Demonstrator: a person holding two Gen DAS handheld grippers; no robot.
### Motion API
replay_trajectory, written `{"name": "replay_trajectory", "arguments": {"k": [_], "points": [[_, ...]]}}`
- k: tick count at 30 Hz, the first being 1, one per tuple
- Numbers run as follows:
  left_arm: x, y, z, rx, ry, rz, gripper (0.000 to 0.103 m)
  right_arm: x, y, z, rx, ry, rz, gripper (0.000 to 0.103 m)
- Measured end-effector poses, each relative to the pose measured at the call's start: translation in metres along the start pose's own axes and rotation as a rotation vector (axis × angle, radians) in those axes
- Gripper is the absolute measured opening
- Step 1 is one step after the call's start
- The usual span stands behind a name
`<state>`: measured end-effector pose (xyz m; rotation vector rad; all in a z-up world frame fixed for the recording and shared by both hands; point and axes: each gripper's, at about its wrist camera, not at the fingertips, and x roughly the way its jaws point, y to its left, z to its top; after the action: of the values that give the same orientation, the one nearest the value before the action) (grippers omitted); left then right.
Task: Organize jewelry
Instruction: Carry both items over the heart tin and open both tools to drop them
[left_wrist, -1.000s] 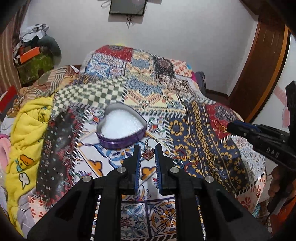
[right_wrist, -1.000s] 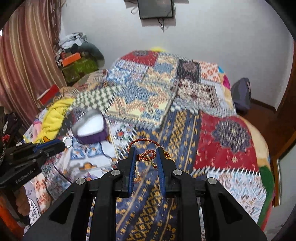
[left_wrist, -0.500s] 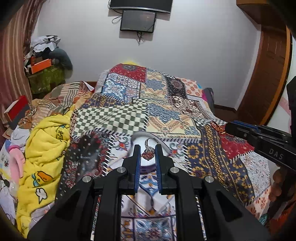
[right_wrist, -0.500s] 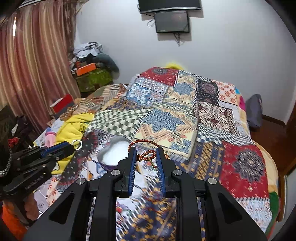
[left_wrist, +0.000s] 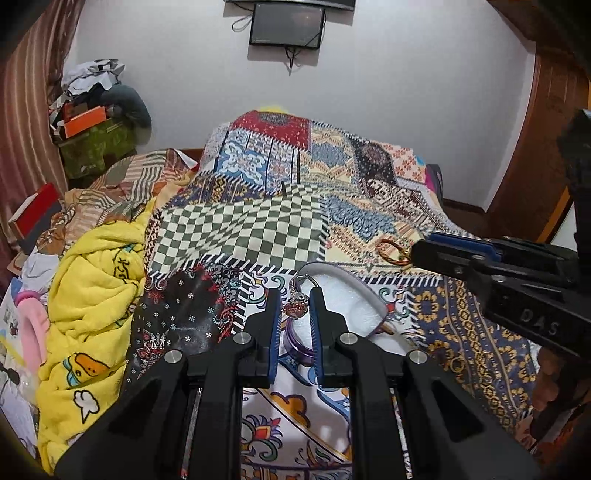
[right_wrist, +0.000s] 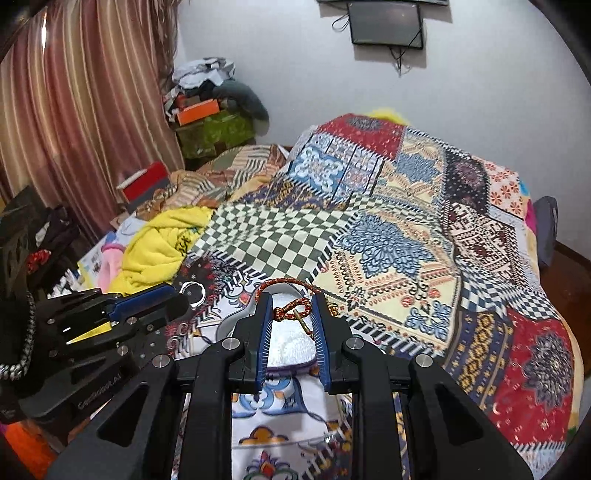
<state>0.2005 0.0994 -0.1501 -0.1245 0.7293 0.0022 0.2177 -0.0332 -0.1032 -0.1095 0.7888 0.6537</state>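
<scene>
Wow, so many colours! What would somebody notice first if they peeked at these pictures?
Probably the bright patchwork bedspread covering the whole bed, with a yellow blanket bunched along its left edge. Next, the jewelry up front: the left gripper pinches a ring with a red stone, and the right gripper holds a red-and-gold cord bracelet, both above a heart-shaped box lined in white.

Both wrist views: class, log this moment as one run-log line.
left gripper: shut on ring | right gripper: shut on cord bracelet | both above heart tin | quilt
</scene>
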Motion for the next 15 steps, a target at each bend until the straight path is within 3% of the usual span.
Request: {"name": "replay_trajectory", "arguments": {"k": [15], "points": [[0.031, 0.015, -0.002, -0.025, 0.041, -0.007, 0.014, 0.059, 0.008, -0.010, -0.039, 0.157, 0.094, 0.019]]}}
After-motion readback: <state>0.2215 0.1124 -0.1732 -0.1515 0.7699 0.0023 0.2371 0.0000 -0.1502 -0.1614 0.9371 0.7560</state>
